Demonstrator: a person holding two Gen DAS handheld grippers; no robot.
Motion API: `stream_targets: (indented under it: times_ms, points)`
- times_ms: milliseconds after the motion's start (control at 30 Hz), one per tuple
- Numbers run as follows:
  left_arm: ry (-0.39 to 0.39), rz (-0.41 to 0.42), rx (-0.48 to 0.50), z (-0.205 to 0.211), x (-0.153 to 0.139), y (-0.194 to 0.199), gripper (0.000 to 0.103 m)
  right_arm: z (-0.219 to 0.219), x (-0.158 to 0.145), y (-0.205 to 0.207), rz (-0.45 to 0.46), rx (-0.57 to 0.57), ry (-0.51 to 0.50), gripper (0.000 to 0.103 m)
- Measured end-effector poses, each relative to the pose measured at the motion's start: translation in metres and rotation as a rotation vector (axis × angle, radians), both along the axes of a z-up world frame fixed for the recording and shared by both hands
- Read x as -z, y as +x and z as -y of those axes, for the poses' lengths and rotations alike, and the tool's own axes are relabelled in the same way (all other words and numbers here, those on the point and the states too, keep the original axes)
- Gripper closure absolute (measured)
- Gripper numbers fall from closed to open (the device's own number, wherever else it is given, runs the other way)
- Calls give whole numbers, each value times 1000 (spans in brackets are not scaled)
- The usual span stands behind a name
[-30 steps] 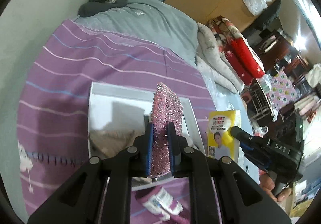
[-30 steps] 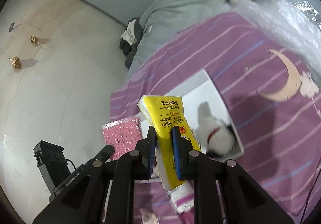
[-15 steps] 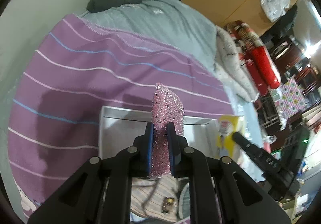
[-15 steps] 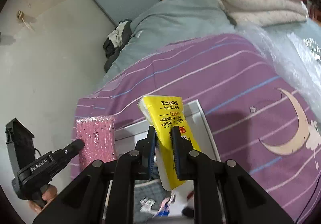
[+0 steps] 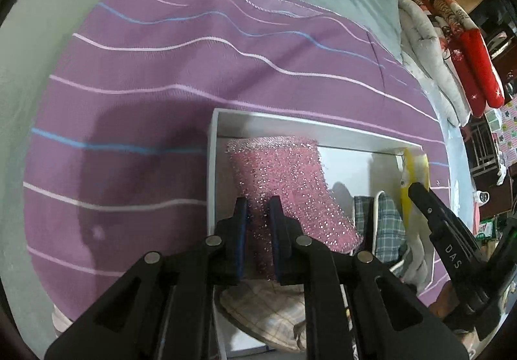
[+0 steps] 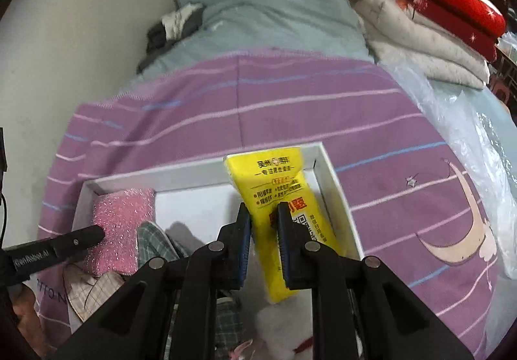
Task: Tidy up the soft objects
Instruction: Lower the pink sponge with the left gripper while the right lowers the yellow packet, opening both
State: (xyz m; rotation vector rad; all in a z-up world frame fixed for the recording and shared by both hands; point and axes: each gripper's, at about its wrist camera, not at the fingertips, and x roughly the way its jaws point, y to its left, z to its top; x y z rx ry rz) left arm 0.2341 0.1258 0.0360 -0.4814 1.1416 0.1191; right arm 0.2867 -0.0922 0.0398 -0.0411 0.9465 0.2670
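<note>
A bed (image 6: 290, 108) under a purple striped blanket carries a white box (image 6: 200, 174). The left hand-held gripper (image 5: 258, 214) is clamped on a pink glittery sponge (image 5: 284, 179) at the box's far left corner. The right hand-held gripper (image 6: 264, 221) is clamped on a yellow packet (image 6: 278, 189) at the far right corner. Checked cloths (image 6: 155, 240) lie inside; whether sponge or packet touches the floor of the box is unclear.

One sponge (image 5: 284, 185), one yellow packet (image 6: 281, 198), one box (image 6: 181, 174).
</note>
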Motion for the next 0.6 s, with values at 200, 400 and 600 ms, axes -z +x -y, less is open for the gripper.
stream_targets:
  times_ms: [200,400,600]
  points:
    - [106,51,-13,4,-2,4,90,0,18,15,-60,31,16,87]
    - [193,43,12,11,4,6,89,3,19,11,-97,-9,54,78]
    - [163,68,26,13,-18,-6,70,32,3,6,-132,7,235,54]
